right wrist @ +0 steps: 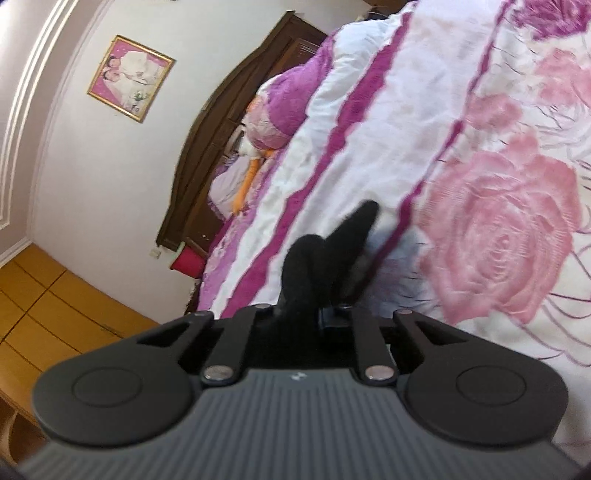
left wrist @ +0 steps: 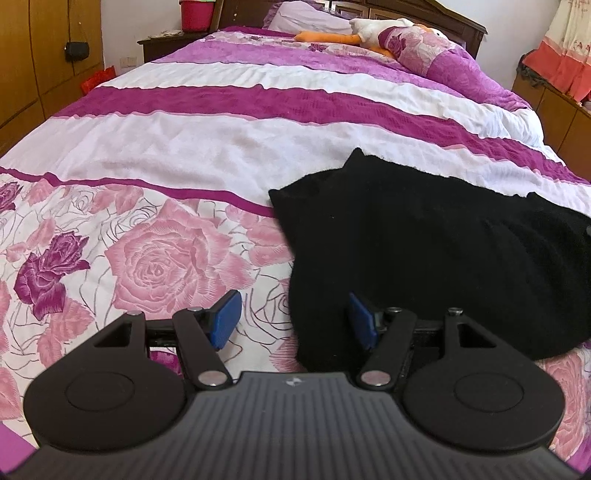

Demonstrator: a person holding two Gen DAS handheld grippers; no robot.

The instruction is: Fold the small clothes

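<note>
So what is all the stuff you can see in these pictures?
black knit garment: one, black, on the bed's near right
floral bedspread: one, pink, purple, white, covering the bed
white plush duck: one, white with orange, by the pillows
red bucket: one, red, far left corner
gold-framed picture: one, pink, on the wall
left gripper: one, black, blue pads, open at the garment's edge
right gripper: one, black, shut on black cloth

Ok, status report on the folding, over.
Left hand-held gripper open, empty, at the near edge of the black garment. Right hand-held gripper shut on black fabric, lifted off the bedspread. Nothing in the way.
</note>
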